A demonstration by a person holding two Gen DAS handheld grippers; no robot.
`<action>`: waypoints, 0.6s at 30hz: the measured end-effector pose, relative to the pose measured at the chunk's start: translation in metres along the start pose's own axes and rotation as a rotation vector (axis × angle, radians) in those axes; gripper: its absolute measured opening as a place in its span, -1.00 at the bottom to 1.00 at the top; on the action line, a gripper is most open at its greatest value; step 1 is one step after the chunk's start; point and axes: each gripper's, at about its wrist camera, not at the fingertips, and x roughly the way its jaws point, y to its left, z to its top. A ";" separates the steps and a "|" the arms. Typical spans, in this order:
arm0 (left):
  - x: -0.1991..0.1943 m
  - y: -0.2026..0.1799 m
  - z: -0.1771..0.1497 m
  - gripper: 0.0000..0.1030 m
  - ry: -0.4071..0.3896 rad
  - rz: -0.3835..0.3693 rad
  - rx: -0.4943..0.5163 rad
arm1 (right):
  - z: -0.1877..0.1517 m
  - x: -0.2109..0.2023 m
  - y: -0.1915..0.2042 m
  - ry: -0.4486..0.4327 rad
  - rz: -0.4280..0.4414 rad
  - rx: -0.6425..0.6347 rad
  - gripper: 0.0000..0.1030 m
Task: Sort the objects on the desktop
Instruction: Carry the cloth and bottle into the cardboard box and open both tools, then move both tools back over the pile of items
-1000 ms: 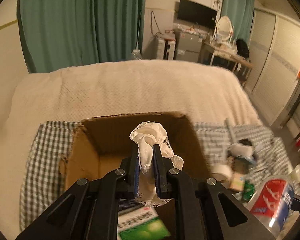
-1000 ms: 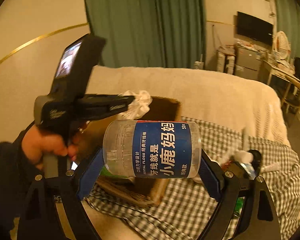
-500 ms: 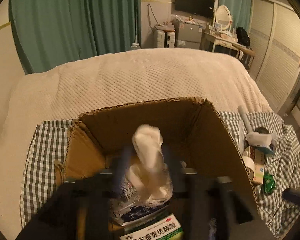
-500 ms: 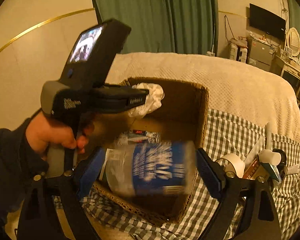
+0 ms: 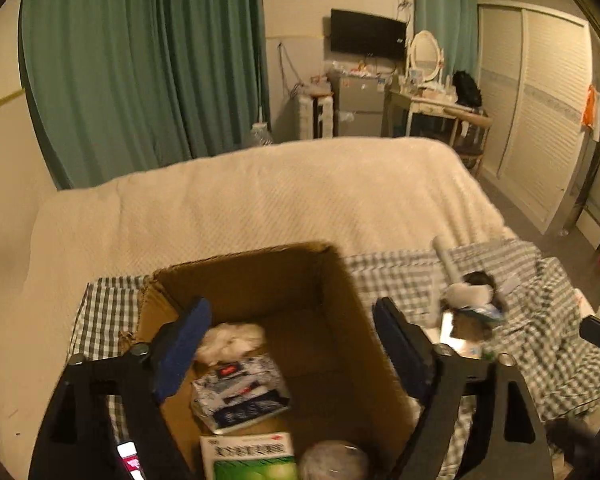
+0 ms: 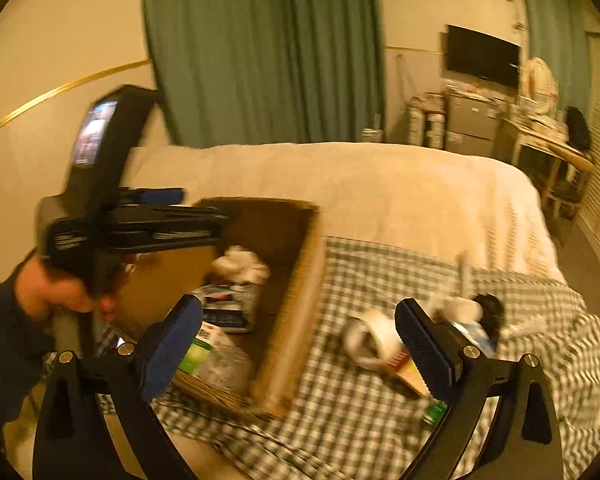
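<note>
An open cardboard box (image 5: 340, 276) (image 6: 304, 280) stands on a checked cloth. Inside lie a white crumpled cloth (image 5: 232, 336) (image 6: 242, 266), a blue-and-white packet (image 5: 240, 394), a green-and-white box (image 5: 252, 458) (image 6: 200, 350) and a clear floss jar (image 5: 334, 462) (image 6: 226, 366). My left gripper (image 5: 290, 344) is open and empty above the box; it also shows in the right wrist view (image 6: 172, 220). My right gripper (image 6: 300, 340) is open and empty, over the box's right wall.
Loose items lie on the checked cloth (image 6: 360, 420) right of the box: a white tape roll (image 6: 366, 340), a small carton (image 6: 404, 368), a white tube (image 5: 446, 260) and a dark object (image 6: 488, 312). A cream bed (image 5: 260, 200) lies behind.
My left gripper opened and dropped the white cloth into the box. My right gripper opened and released the floss jar into the box, then shifted right.
</note>
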 end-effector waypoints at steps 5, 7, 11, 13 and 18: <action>-0.039 -0.045 0.007 0.98 -0.071 -0.051 0.010 | -0.008 -0.048 -0.048 -0.047 -0.099 0.076 0.96; -0.049 -0.069 0.009 1.00 -0.089 -0.069 0.029 | -0.013 -0.065 -0.064 -0.064 -0.135 0.095 0.97; -0.051 -0.115 0.005 1.00 -0.081 -0.106 0.074 | -0.024 -0.099 -0.095 -0.094 -0.192 0.126 0.98; -0.048 -0.135 0.002 1.00 -0.074 -0.116 0.094 | -0.028 -0.108 -0.107 -0.099 -0.208 0.137 0.99; -0.023 -0.176 -0.015 1.00 -0.038 -0.130 0.118 | -0.043 -0.120 -0.145 -0.107 -0.245 0.168 0.99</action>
